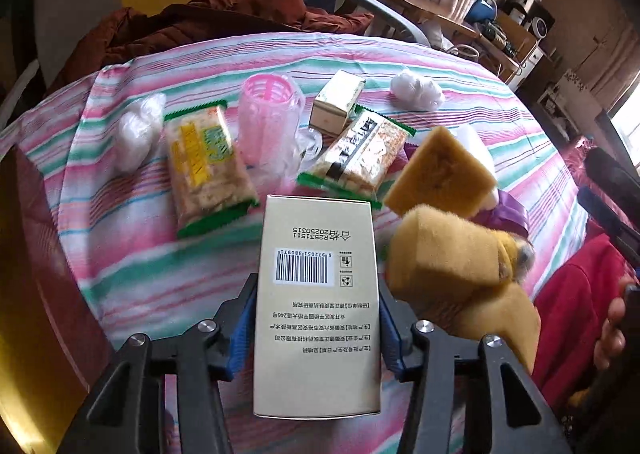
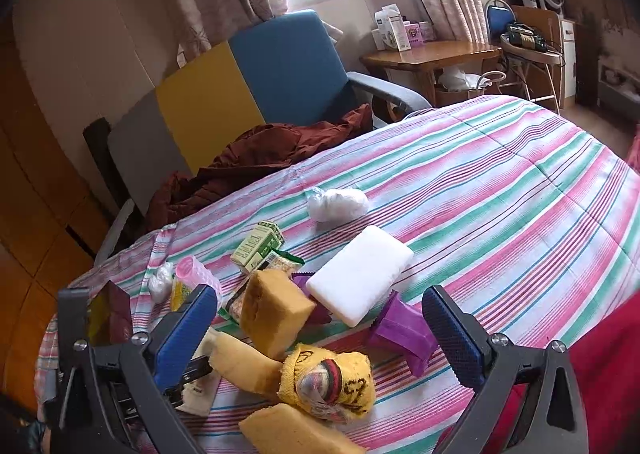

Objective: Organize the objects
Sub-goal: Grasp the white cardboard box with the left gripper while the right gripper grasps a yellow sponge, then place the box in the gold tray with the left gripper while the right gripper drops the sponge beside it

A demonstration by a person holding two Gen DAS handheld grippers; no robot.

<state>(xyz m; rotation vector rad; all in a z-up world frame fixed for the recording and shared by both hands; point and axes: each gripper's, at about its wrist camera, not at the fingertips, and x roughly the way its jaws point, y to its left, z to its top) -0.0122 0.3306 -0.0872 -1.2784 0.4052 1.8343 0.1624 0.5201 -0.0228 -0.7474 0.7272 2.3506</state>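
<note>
A tall beige cardboard box (image 1: 316, 306) is clamped by the left gripper (image 1: 318, 318), just beside the yellow sponge blocks (image 1: 444, 169); lifting is judged next. The right gripper (image 2: 320, 330) is held agape, empty.

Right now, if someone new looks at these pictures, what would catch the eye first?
First the beige box with a barcode, held between the pads of the left gripper in the near foreground. Next the yellow sponges heaped beside a white block on the striped bedcover, under the open right gripper.
</note>
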